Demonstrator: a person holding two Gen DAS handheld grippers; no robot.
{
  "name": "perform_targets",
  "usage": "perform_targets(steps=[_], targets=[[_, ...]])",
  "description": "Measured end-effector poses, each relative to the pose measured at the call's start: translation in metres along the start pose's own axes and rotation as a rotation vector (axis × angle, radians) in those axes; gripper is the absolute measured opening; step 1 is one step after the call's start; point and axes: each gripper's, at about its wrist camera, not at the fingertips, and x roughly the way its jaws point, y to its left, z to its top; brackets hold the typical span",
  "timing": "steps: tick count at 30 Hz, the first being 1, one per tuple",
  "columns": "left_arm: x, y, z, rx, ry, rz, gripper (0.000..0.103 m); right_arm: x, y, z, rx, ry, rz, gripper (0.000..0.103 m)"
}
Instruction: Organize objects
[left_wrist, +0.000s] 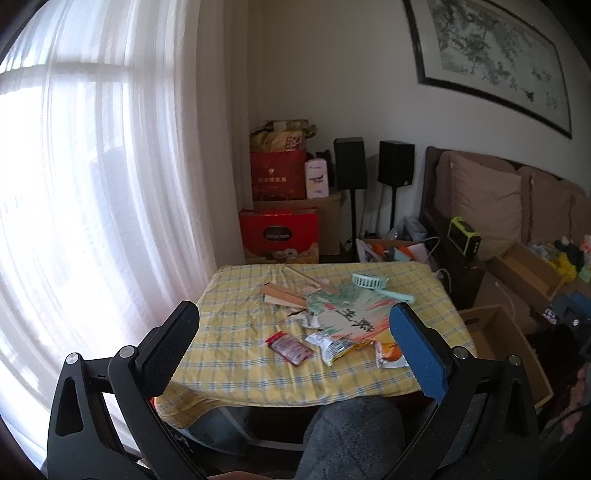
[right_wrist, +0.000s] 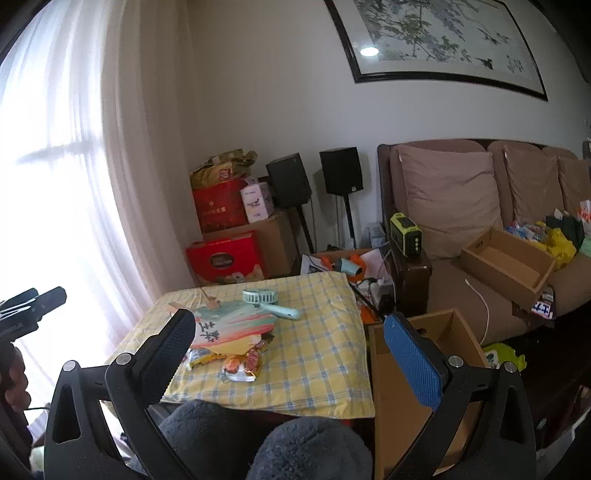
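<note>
A sheer white curtain (left_wrist: 92, 184) fills the left of the room, daylight washing through it. Beside it, in the corner, red gift boxes (left_wrist: 279, 236) are stacked with a gold bag (left_wrist: 280, 138) on top, and two black speakers (left_wrist: 373, 164) stand on poles against the wall.

In the foreground, the left gripper (left_wrist: 295, 339) hangs above the near edge of a small table covered in a yellow plaid cloth (left_wrist: 236, 354), its jaws spread wide, one black pad and one blue, with nothing between them. On the cloth lie the things to be sorted: a folded wooden fan (left_wrist: 282, 295) near the far left, a red snack packet (left_wrist: 290, 349) toward the front, a large printed paper fan (left_wrist: 347, 314) in the middle with a white snack bag (left_wrist: 332, 345) and an orange snack packet (left_wrist: 388, 354) just beside its near edge, and a mint handheld electric fan (left_wrist: 376, 284) at the far right.

The right gripper (right_wrist: 290, 339) is likewise held wide apart and empty, over the table's near right corner. To the right of the table an open cardboard box (right_wrist: 406, 387) sits on the floor. Beyond it a brown sofa (right_wrist: 461, 295) carries tan cushions (right_wrist: 447, 199), a second cardboard box (right_wrist: 506, 262) and a heap of coloured bags (right_wrist: 554, 240). A green portable power station (right_wrist: 406, 234) rests on the sofa's arm. A framed ink painting (right_wrist: 436, 40) hangs above. The person's grey fleece-clad knees (right_wrist: 303, 450) show at the bottom.
</note>
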Motion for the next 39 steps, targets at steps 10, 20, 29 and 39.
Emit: perform_targets(steps=[10,20,29,39], targets=[[0.013,0.009,-0.008,-0.027,0.012,0.004,0.103,0.007,0.005,-0.006,-0.03,-0.004,0.006,0.103],[0.028,0.03,-0.017,-0.048,-0.038,-0.007,0.103,0.032,0.007,-0.021,-0.053,0.055,-0.081,0.103],[0.039,0.026,-0.036,0.104,-0.082,0.103,0.103,0.056,-0.009,-0.036,0.031,0.142,-0.152,0.103],[0.073,0.08,-0.045,-0.192,0.028,-0.043,0.103,0.063,-0.003,-0.047,-0.186,0.035,-0.4,0.103]])
